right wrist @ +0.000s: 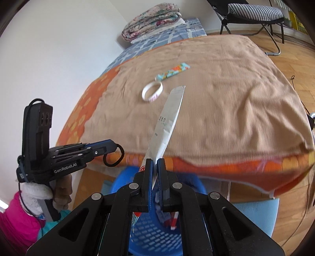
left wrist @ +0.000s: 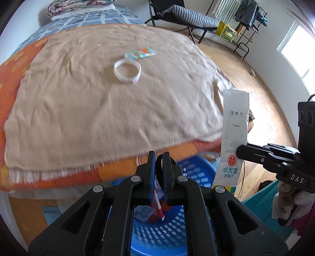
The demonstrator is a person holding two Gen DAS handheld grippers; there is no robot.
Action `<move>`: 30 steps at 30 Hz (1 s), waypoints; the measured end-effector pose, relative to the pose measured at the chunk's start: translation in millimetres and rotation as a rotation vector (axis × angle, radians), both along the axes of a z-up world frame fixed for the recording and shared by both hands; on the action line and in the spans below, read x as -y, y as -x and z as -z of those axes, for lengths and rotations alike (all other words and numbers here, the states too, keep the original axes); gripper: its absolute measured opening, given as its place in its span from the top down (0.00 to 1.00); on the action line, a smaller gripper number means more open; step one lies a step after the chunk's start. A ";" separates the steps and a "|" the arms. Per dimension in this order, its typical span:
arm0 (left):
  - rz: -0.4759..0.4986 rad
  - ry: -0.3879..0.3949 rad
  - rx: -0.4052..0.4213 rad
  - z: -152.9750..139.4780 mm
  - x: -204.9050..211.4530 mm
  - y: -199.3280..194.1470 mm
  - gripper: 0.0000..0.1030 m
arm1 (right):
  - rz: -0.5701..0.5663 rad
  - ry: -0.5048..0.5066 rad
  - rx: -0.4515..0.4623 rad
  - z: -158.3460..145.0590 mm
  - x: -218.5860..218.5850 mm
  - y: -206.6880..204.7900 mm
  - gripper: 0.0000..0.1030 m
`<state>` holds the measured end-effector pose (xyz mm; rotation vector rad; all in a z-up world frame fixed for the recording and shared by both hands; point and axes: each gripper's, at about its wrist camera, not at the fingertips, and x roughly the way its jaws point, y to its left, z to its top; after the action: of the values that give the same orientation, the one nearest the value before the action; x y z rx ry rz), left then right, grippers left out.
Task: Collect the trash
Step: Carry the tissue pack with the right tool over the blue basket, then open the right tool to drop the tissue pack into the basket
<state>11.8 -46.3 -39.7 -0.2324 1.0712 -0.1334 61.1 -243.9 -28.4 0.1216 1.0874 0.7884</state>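
Both loads are in hand above the blue basket (left wrist: 198,173), which already holds wrappers. Left gripper (left wrist: 158,157) fingers are clamped on a black hair tie (right wrist: 114,155); right gripper (right wrist: 155,163) fingers are clamped on a white wet-wipe packet (right wrist: 167,122). Beyond the fingers, a white ring (left wrist: 127,71) and a patterned tube (left wrist: 140,53) remain on the bed's tan blanket (left wrist: 98,110). Wooden floor; folding chair (left wrist: 185,17) behind.

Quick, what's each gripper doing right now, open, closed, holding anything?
Left gripper: closed on a black hair tie.
Right gripper: closed on a white wet-wipe packet.
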 end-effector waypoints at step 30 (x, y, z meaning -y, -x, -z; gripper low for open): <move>0.015 -0.011 -0.170 65.5 29.1 36.6 0.95 | -0.056 0.126 -0.127 55.7 -2.8 27.6 0.95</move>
<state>-24.8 -75.5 -105.2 -0.2292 1.2424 -0.1228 33.5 -241.1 -84.1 0.0348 1.2622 0.7680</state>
